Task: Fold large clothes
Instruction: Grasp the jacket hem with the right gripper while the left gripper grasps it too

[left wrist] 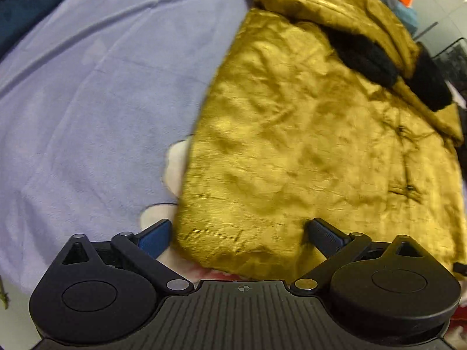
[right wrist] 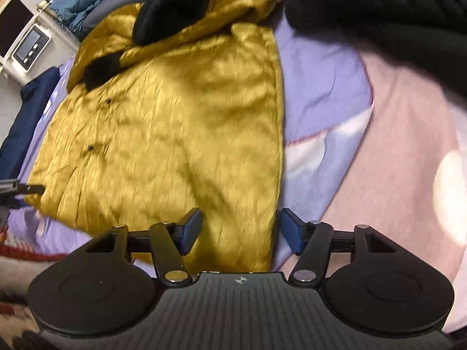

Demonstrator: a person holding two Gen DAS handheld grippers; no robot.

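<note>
A mustard-yellow satin coat (left wrist: 306, 134) with black fur trim (left wrist: 367, 58) lies spread flat on a lavender blanket (left wrist: 102, 102). My left gripper (left wrist: 240, 234) is open wide just above the coat's near left hem corner. One finger is over the blanket and the other over the fabric. In the right wrist view the same coat (right wrist: 175, 116) fills the middle, its fur trim (right wrist: 172, 11) at the far end. My right gripper (right wrist: 240, 230) straddles the coat's near right edge. Its jaws stand partly apart, with the edge between them and no pad visibly pressing.
A navy garment (right wrist: 26, 122) lies along the blanket's left side, and a blue padded jacket (right wrist: 87, 3) lies beyond it. A white appliance (right wrist: 29, 43) stands off the bed. Black ribbed knit (right wrist: 394, 14) hangs at the upper right, over a pink blanket patch (right wrist: 394, 160).
</note>
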